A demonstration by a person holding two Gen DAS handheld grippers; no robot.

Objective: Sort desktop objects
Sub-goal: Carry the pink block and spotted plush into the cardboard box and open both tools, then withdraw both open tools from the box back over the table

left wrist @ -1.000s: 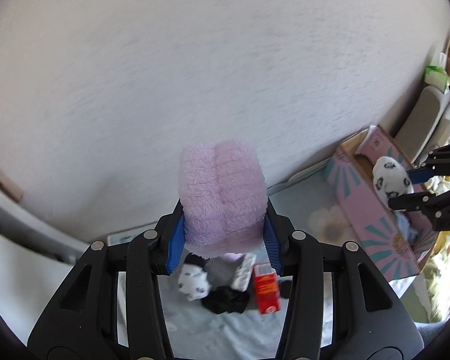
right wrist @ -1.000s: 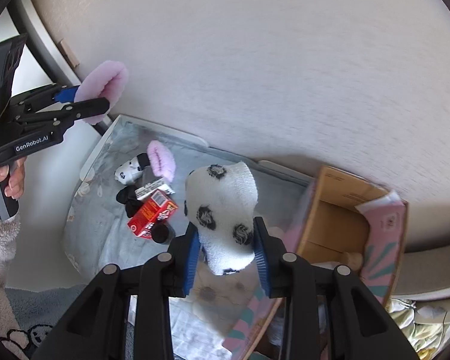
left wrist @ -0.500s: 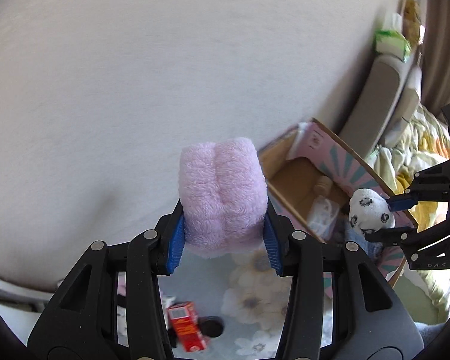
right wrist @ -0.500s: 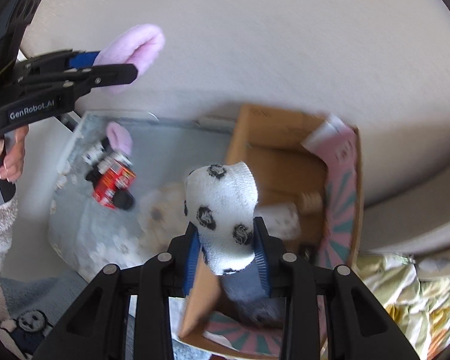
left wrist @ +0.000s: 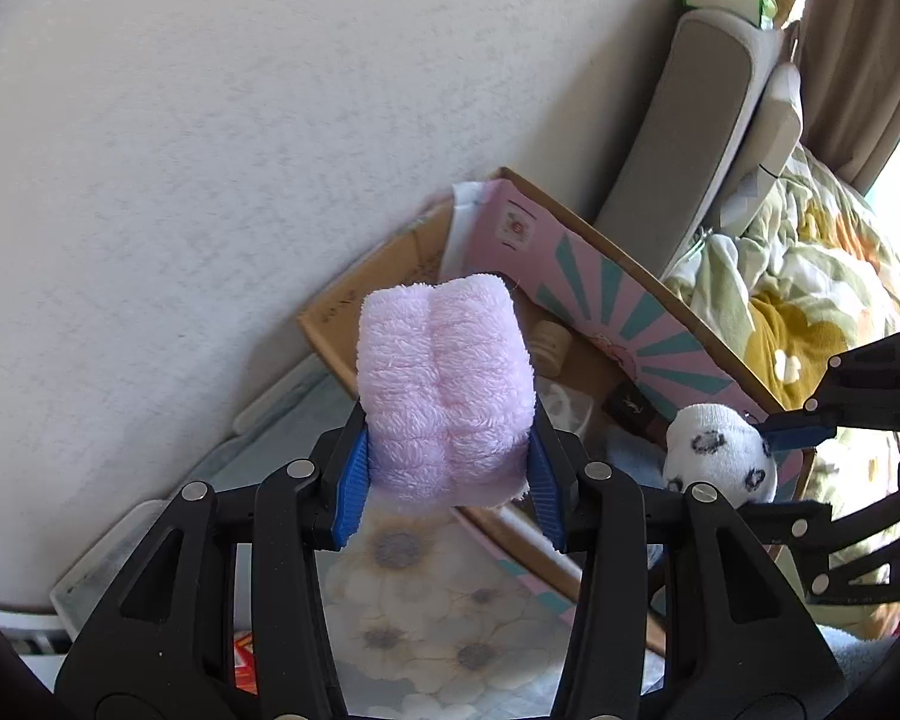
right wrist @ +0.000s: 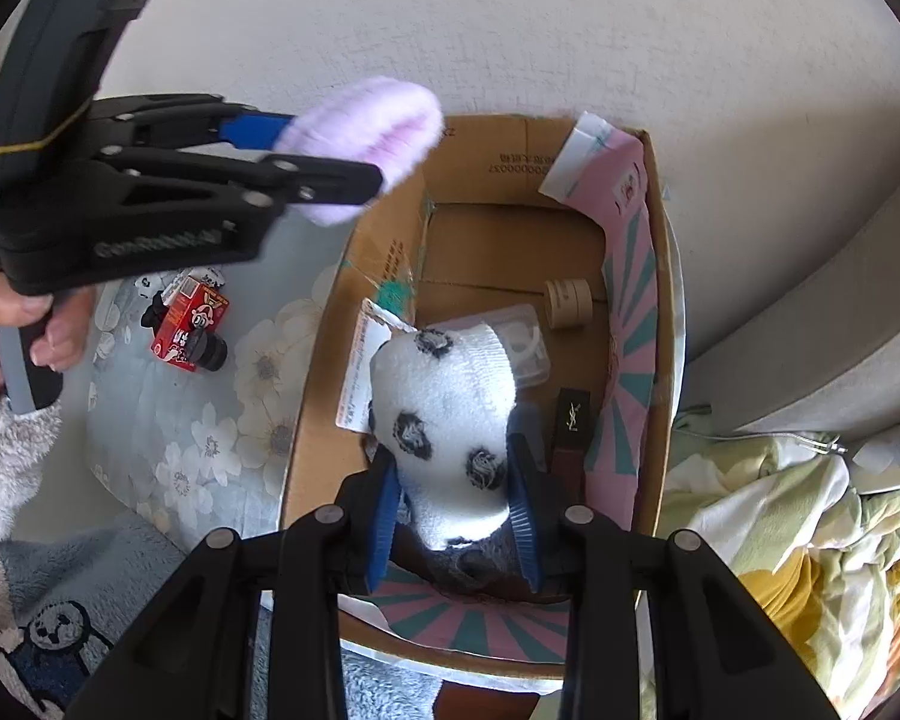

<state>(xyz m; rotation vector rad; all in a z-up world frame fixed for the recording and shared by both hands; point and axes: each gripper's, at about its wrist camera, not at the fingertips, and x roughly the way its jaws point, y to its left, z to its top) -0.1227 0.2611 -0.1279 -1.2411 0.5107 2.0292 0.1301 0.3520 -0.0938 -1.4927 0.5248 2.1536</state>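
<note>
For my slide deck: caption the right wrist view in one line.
Right gripper holds a spotted white sock above the open cardboard box; left gripper carries a pink fluffy sock.

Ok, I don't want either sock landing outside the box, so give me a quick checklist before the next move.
1. Right gripper shut on the spotted white sock: ok.
2. Spotted sock held above the open cardboard box: ok, box floor shows beneath it.
3. Left gripper shut on the fluffy pink sock: ok.
4. Pink sock above the box: not ok, in the right wrist view it hangs at the box's outer left corner.
5. Free floor in the box: ok, bare cardboard beyond the clear plastic case and wooden spool.
6. Height above the box floor: cannot tell.
</note>
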